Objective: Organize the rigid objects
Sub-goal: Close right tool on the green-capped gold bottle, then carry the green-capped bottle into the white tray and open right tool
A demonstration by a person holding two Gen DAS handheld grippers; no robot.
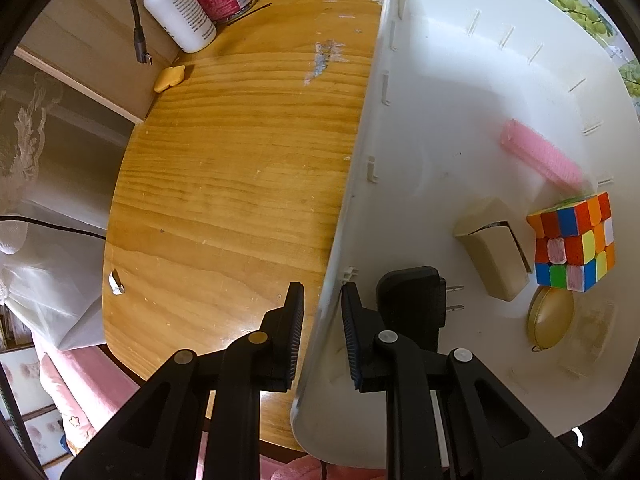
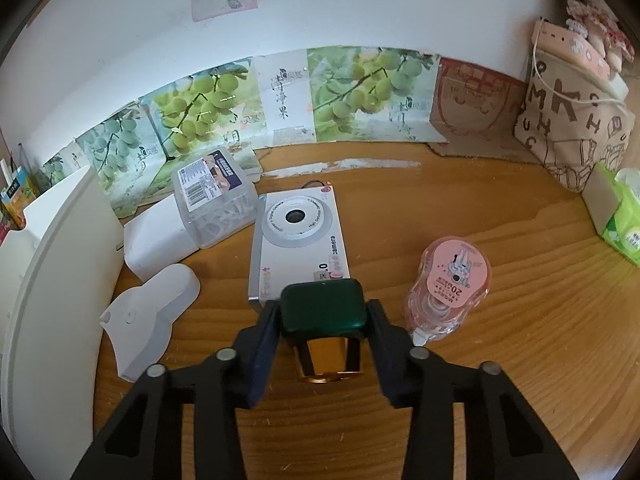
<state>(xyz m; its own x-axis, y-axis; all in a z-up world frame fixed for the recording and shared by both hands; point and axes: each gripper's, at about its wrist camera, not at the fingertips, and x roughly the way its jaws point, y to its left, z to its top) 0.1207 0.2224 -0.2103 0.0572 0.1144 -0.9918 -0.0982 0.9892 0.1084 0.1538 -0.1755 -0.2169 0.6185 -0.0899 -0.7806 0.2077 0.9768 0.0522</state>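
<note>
A: What has the right gripper [image 2: 322, 312] got?

B: A small bottle [image 2: 323, 322] with a dark green cap and a gold body. The fingers are closed on the cap from both sides, and the bottle is held above the wooden table [image 2: 500, 320]. Its long axis runs along the fingers: the cap points away from the wrist, toward the white toy camera [image 2: 298, 240], and the gold base points back toward the wrist.

A: And what lies around it?

B: The camera lies flat just beyond the cap, lens up. A pink correction-tape dispenser [image 2: 450, 284] lies to the right, its tip angled toward the gripper. To the left are a white plastic piece [image 2: 150, 312] and a clear box of small white items [image 2: 216, 200].

A: The left gripper [image 1: 322, 332]?

B: Its fingers straddle the side wall of the white bin [image 1: 460, 92], one pad outside, one inside. There's a visible gap on each side, so they're apart, not clamped.

A: What's in the bin?

B: A black plug adapter [image 1: 416, 300], a beige box [image 1: 496, 248], a colour cube [image 1: 572, 240], a gold round tin [image 1: 550, 316] and a pink roller [image 1: 540, 156].
</note>
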